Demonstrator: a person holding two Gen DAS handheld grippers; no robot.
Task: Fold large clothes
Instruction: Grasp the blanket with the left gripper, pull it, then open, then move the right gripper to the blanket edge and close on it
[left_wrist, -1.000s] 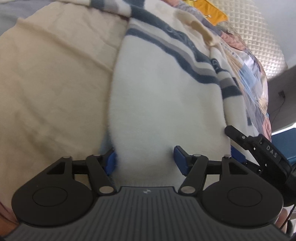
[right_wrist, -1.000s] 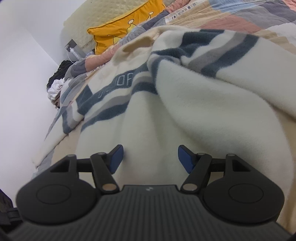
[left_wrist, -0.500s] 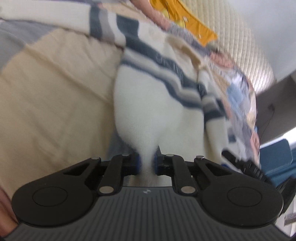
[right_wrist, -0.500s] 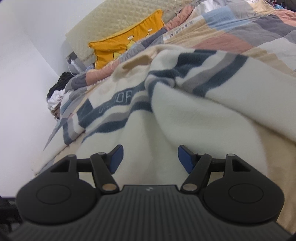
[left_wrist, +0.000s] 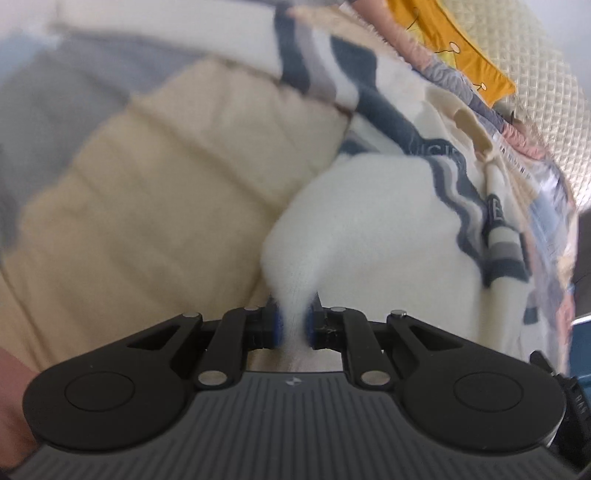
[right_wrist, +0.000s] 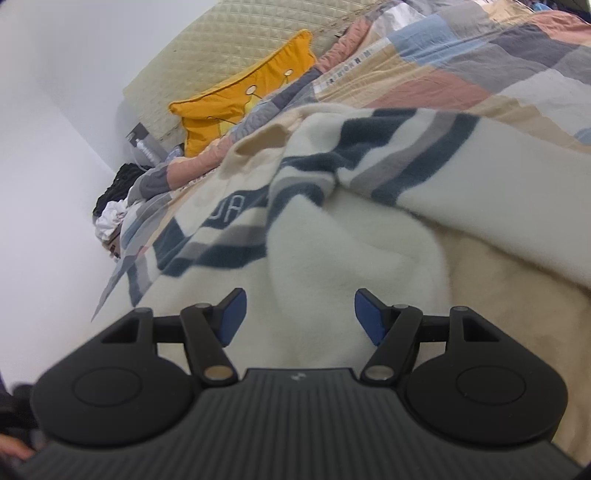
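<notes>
A large cream fleece sweater with navy and grey stripes lies spread on a bed. My left gripper is shut on a bunched white fold of the sweater near its lower edge and holds it lifted off the bed. In the right wrist view the same sweater lies rumpled, one striped sleeve folded across the body. My right gripper is open, its blue pads either side of a white fold of the sweater, just above it.
A beige blanket covers the bed left of the sweater. A patchwork quilt, a yellow cushion and a quilted headboard lie beyond. A white wall and a pile of clothes are at the left.
My left gripper closed on the white fold and has lifted and pulled it back, the view tilting. My right gripper stayed open and rose slightly away from the sweater.
</notes>
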